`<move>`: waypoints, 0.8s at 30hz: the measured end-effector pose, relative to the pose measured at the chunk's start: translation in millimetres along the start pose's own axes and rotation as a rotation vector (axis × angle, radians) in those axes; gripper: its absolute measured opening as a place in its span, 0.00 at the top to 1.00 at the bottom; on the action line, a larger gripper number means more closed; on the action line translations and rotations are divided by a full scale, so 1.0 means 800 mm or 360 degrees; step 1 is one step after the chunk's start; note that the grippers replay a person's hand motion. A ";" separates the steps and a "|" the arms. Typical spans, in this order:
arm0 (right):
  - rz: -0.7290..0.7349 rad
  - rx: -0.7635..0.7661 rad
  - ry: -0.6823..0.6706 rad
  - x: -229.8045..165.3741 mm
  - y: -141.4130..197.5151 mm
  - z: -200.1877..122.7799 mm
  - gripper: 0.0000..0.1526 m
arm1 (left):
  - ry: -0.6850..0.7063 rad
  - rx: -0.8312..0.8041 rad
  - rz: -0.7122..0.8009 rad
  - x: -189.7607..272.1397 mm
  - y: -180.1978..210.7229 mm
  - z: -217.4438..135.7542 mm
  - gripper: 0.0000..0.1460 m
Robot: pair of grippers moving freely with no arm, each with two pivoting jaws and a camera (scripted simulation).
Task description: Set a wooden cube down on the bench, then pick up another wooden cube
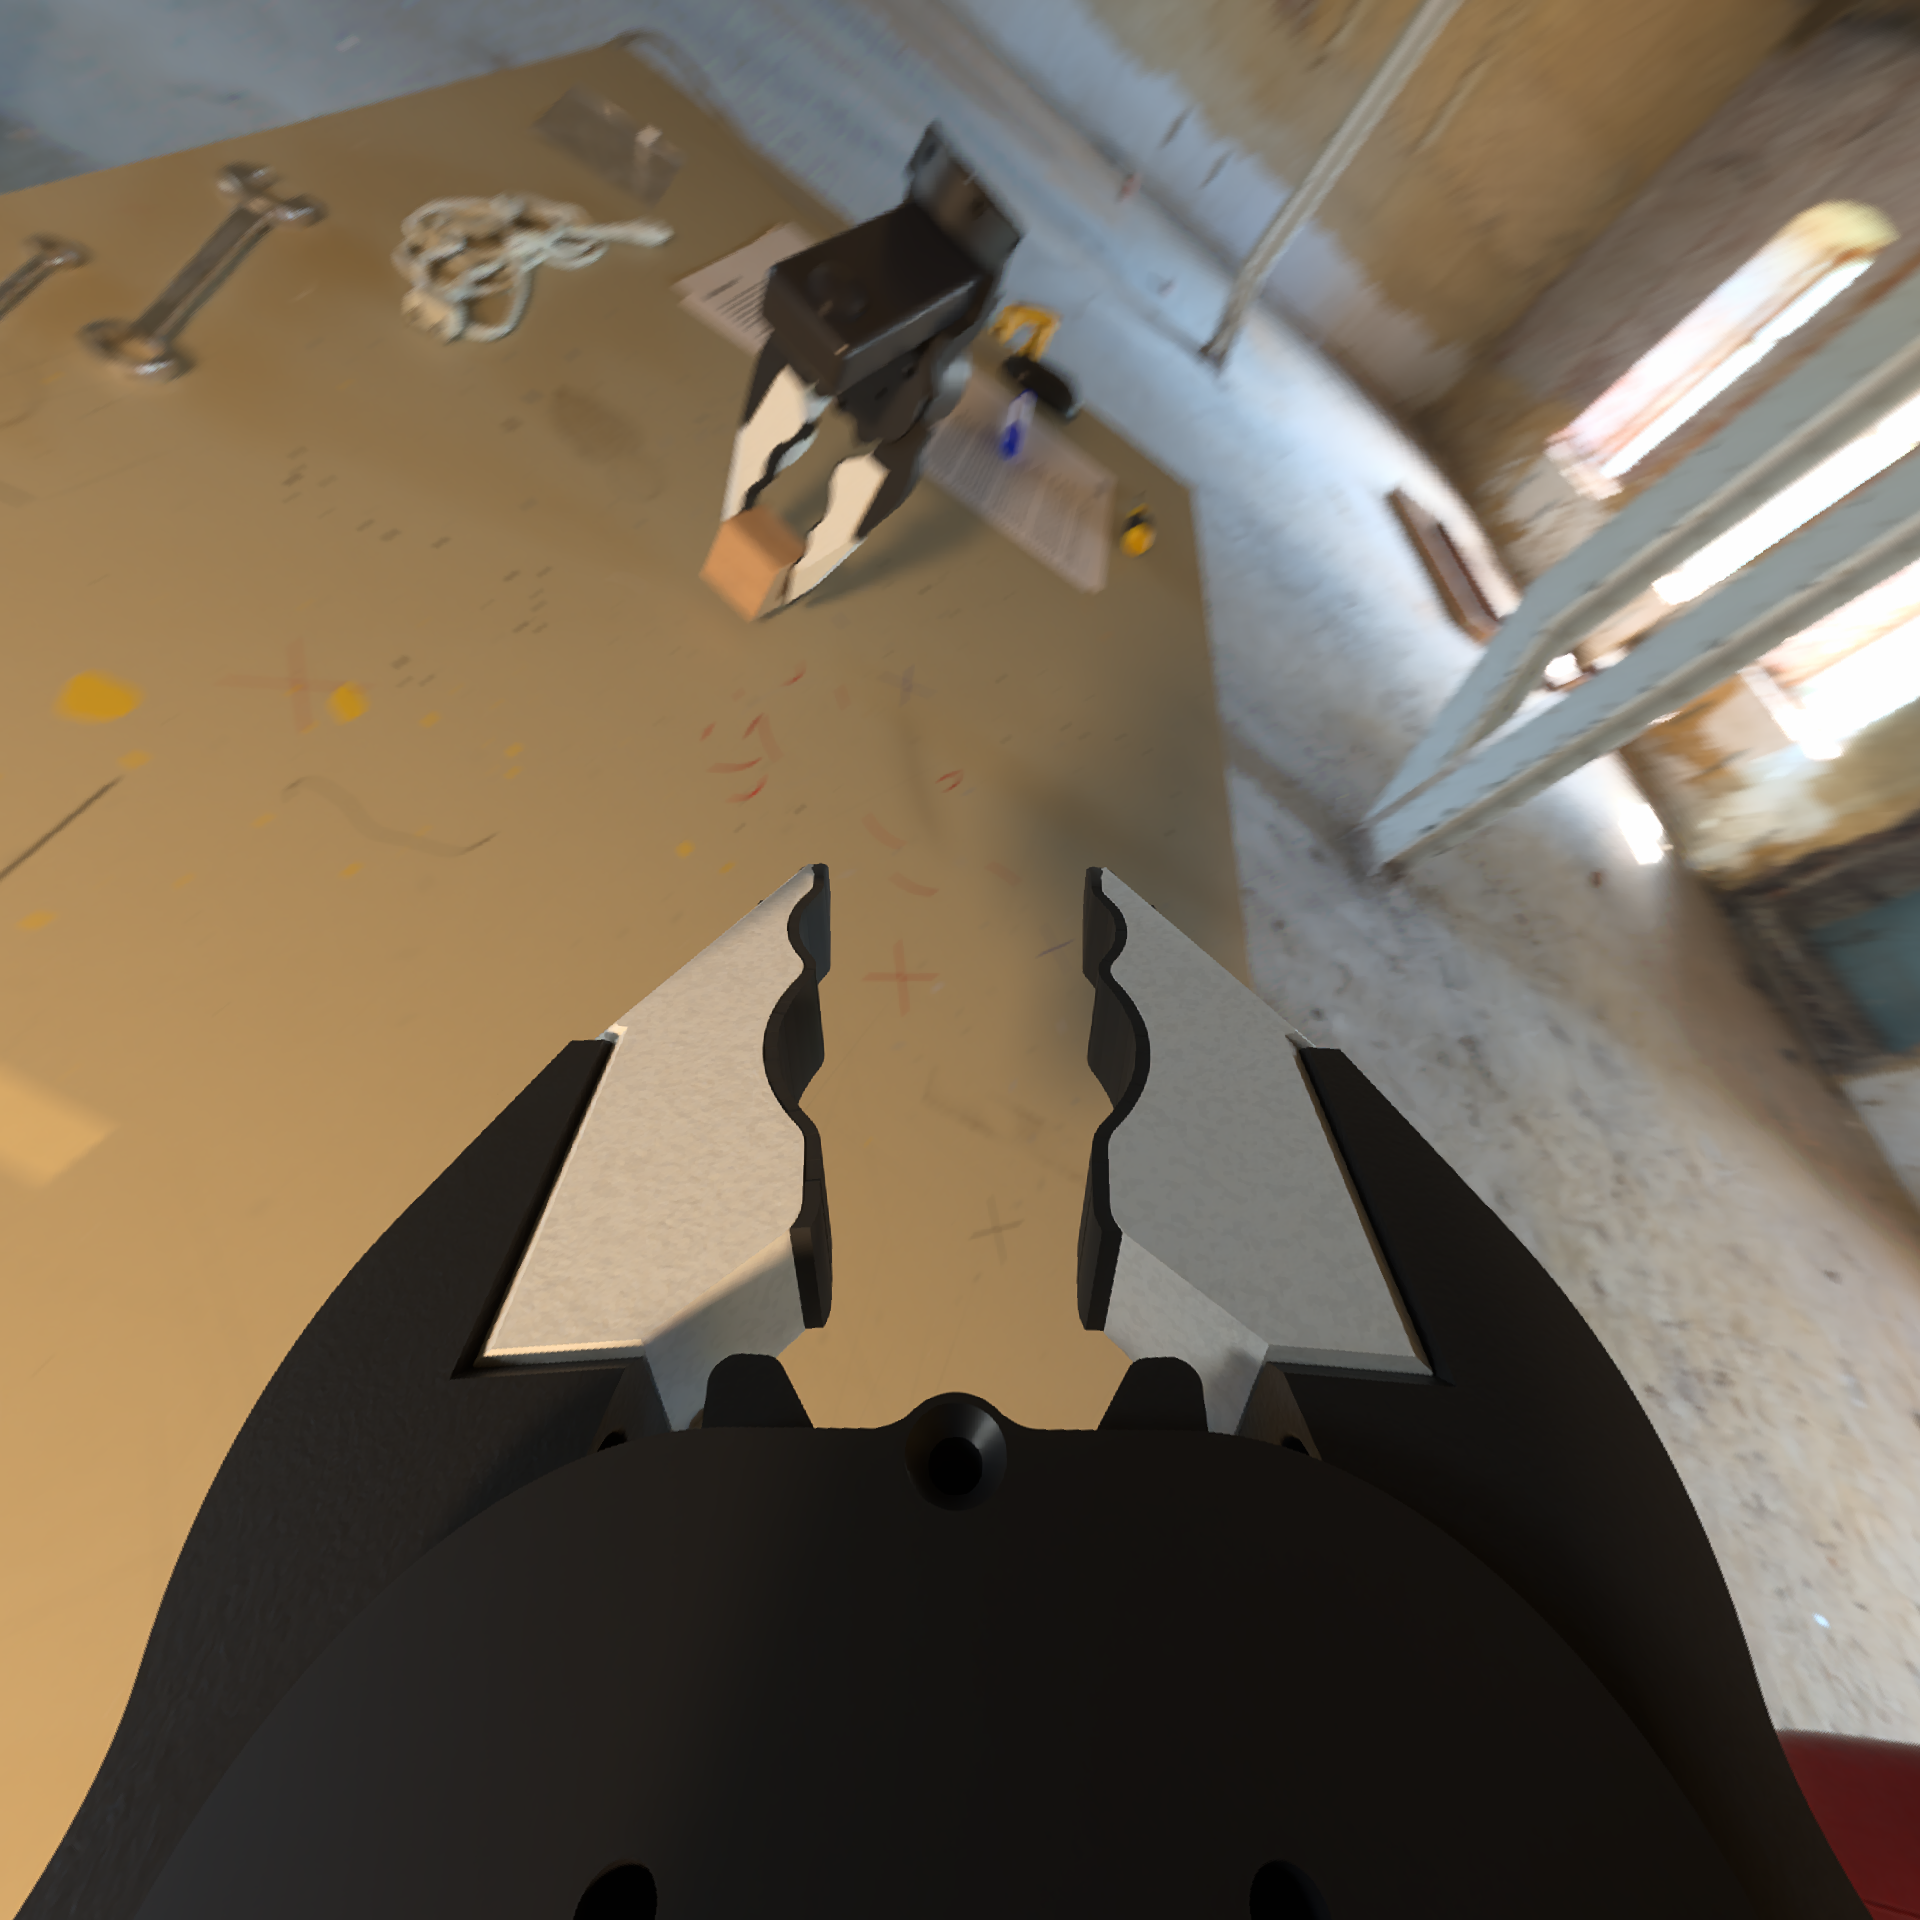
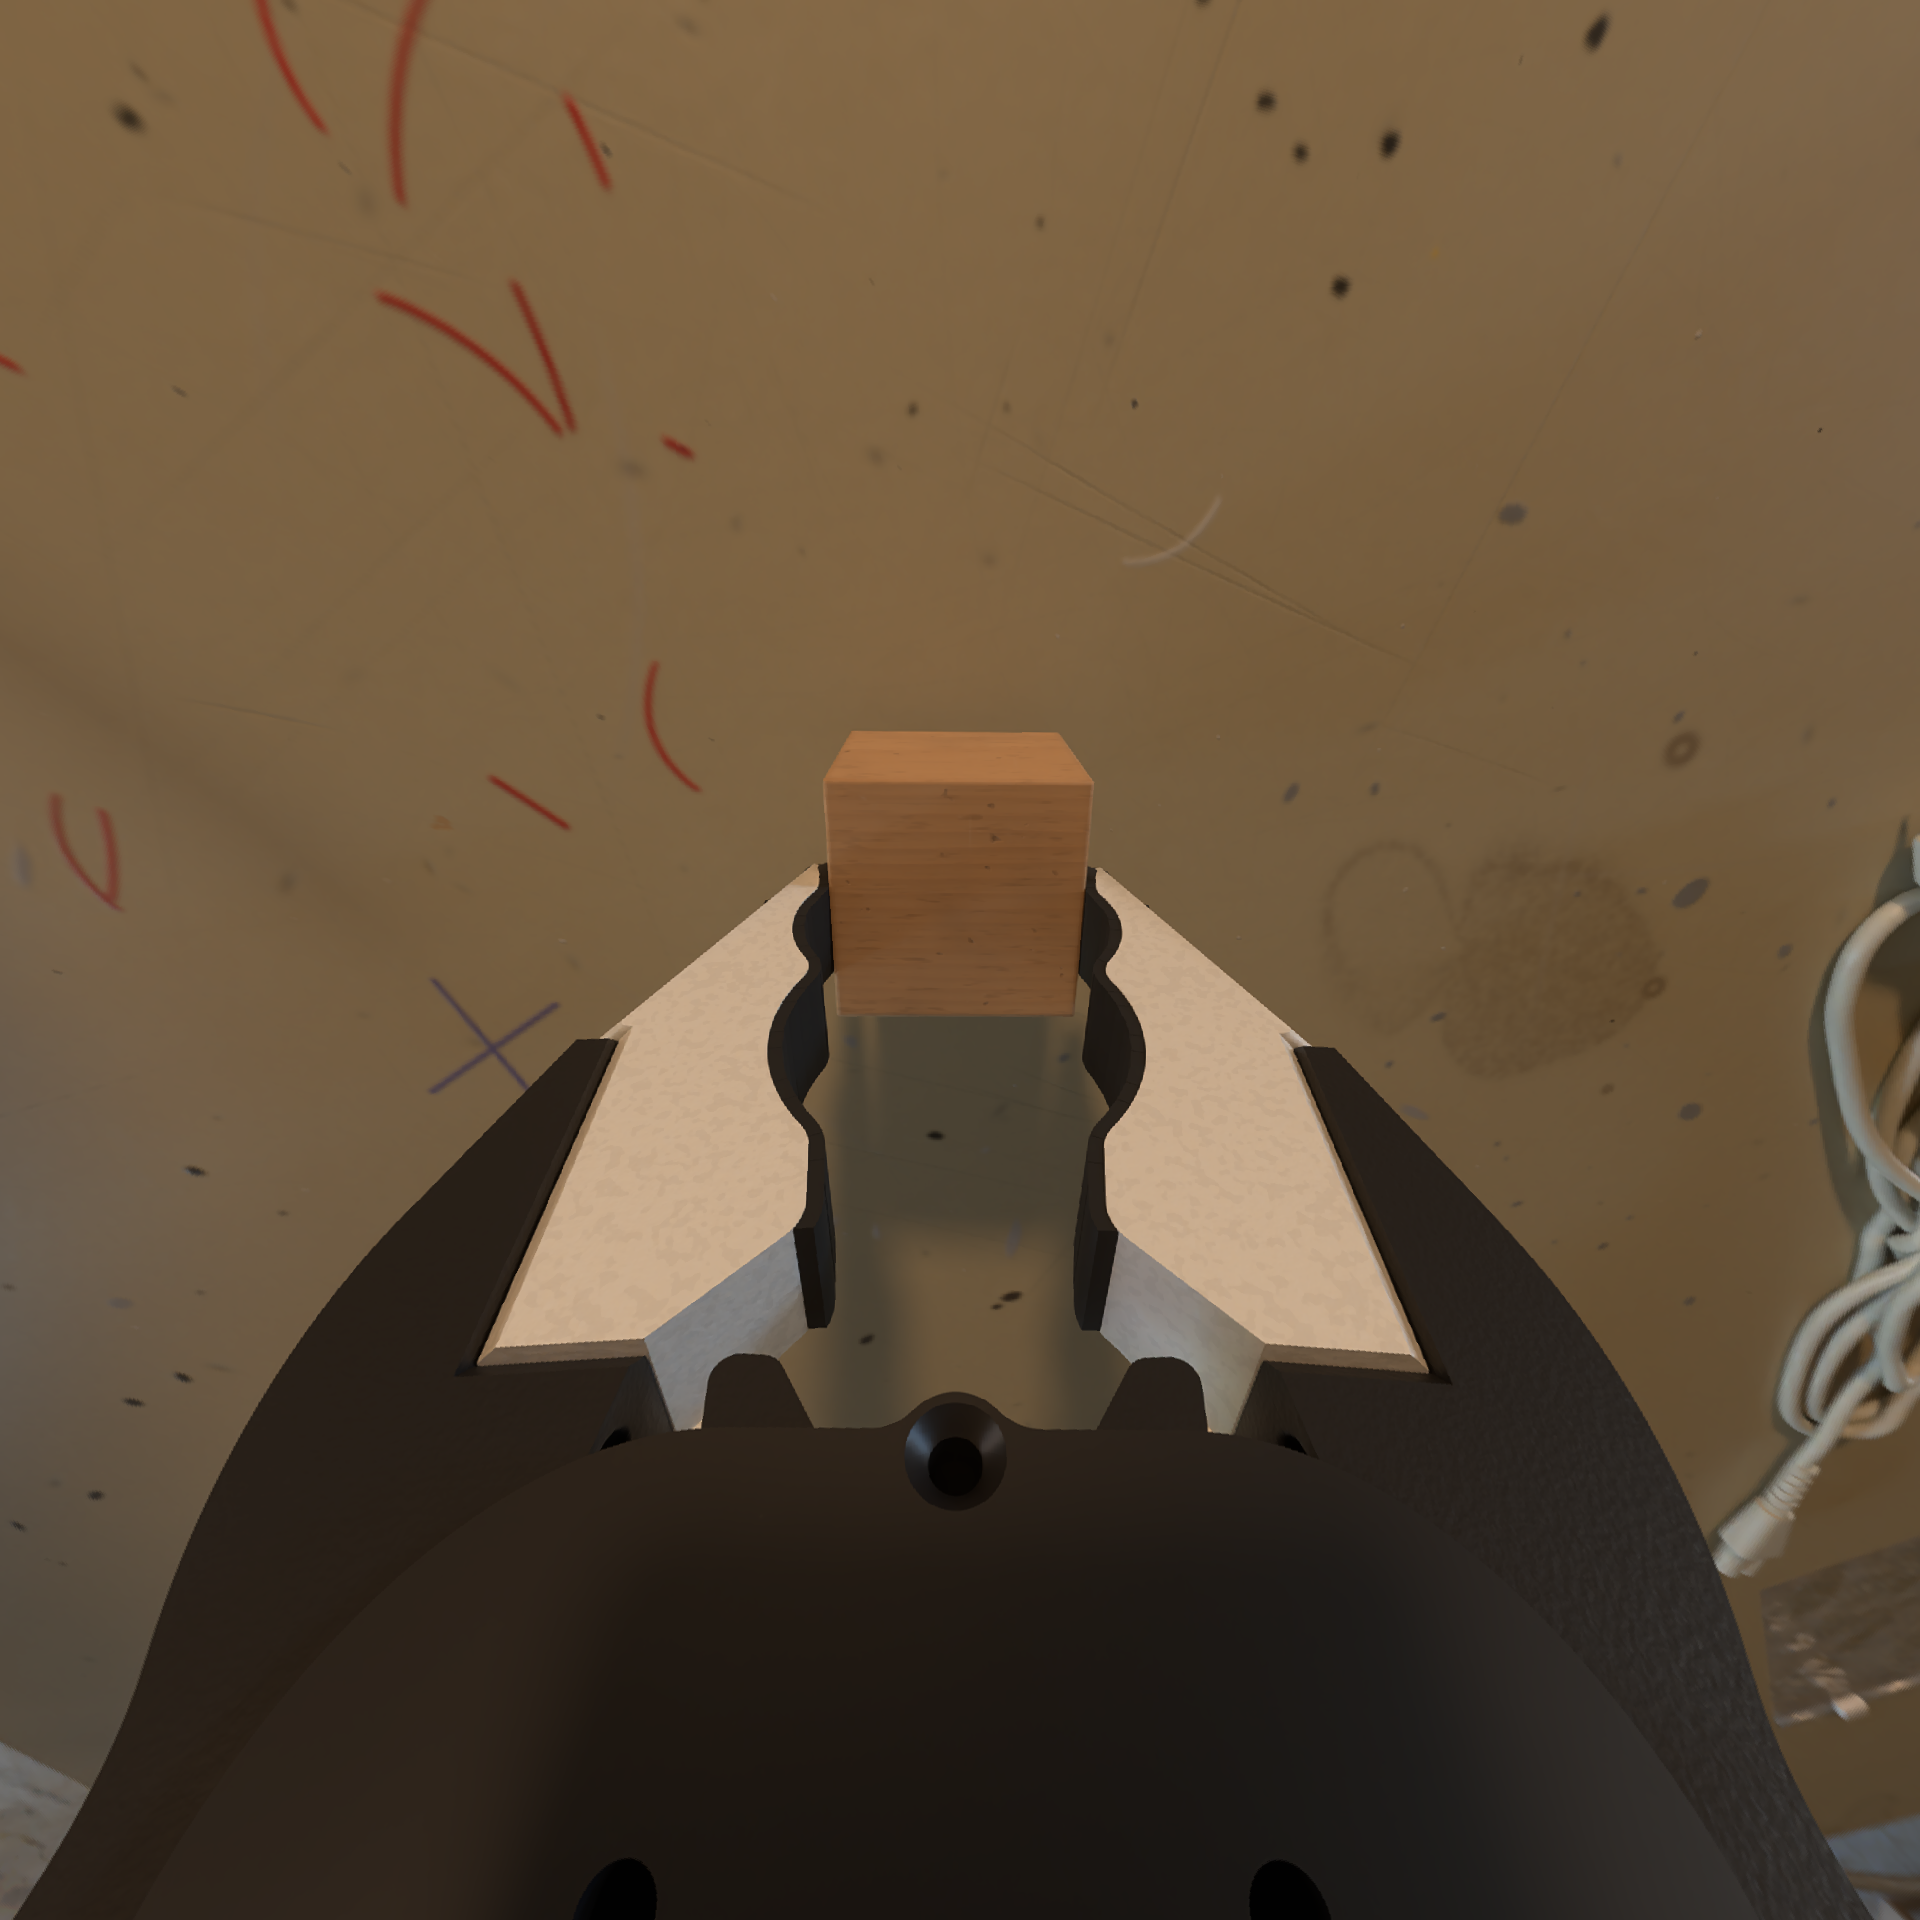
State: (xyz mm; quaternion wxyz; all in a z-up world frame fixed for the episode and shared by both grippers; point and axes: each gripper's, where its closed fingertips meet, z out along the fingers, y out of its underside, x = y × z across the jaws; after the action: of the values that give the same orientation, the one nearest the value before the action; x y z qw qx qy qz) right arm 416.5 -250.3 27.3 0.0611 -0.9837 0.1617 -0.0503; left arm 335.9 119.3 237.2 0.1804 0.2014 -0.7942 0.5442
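A light wooden cube [image 2: 956, 883] sits between the fingertips of my right gripper [image 2: 956, 873], whose pads press on both of its sides. In the left wrist view, the right gripper [image 1: 774, 551] points down at the tan bench [image 1: 416, 582] with the cube [image 1: 748, 566] at its tips, at or just above the surface. I cannot tell if the cube touches the bench. My left gripper [image 1: 956, 873] is open and empty, above the bench near its right edge. No other cube shows.
Two wrenches [image 1: 197, 275], a coil of white cord [image 1: 499, 260] and a metal block [image 1: 613, 145] lie at the far side. Papers [image 1: 1023, 488] and small items lie near the bench's right edge. White cable [image 2: 1860, 1195] lies right of the right gripper.
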 end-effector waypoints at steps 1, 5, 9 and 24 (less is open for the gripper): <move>-0.0012 -0.0028 0.0008 0.003 0.003 0.003 0.69 | -0.0075 -0.0041 -0.0001 -0.009 0.006 -0.006 0.67; -0.0021 -0.0089 -0.0007 0.008 0.011 0.011 0.69 | -0.0425 -0.0199 0.0012 -0.046 0.033 -0.042 0.69; -0.0024 -0.0044 0.0059 0.012 0.009 0.012 0.69 | -0.0740 -0.0377 0.0083 -0.072 0.065 -0.088 0.69; 0.0455 0.0923 0.0905 0.019 0.023 -0.166 0.64 | -0.1125 -0.1279 -0.0442 -0.163 0.222 -0.140 0.54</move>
State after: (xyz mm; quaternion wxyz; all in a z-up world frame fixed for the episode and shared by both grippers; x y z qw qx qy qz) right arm 409.7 -286.3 157.2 0.2944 -0.8405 0.2859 -0.3539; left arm 363.0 298.6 68.8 0.0356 0.3901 -0.9175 0.0686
